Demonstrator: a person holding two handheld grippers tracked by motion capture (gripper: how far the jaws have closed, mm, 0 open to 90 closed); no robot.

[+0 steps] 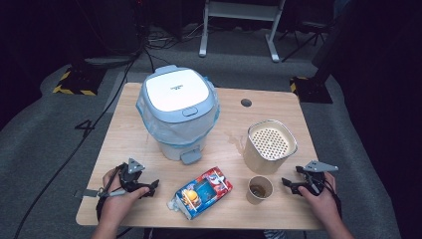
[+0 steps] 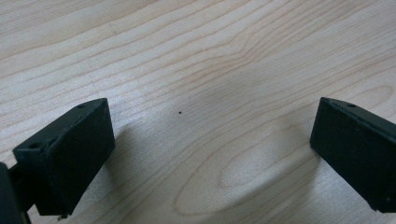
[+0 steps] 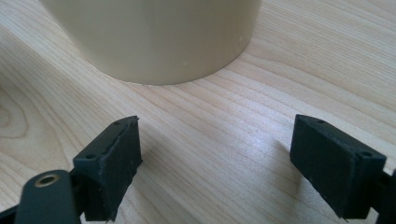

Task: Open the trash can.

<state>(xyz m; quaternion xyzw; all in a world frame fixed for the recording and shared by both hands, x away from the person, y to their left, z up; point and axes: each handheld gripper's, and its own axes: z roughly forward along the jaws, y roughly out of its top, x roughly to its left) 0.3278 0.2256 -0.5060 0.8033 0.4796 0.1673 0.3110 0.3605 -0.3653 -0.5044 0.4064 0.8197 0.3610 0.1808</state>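
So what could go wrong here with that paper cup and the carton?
The paper cup is uncovered with some brown liquid inside, close to the open right gripper; a clumsy approach might tip it. The drink carton lies on its side beside the cup, so dragging either could knock the other.

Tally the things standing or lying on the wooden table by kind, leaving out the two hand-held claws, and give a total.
Bins: 1, the pale blue pedal bin with a white lid and plastic liner
Strainer containers: 1, the beige canister with a perforated top
Cups: 1, the small brown paper cup
Cartons: 1, the colourful drink carton lying on its side
Total: 4
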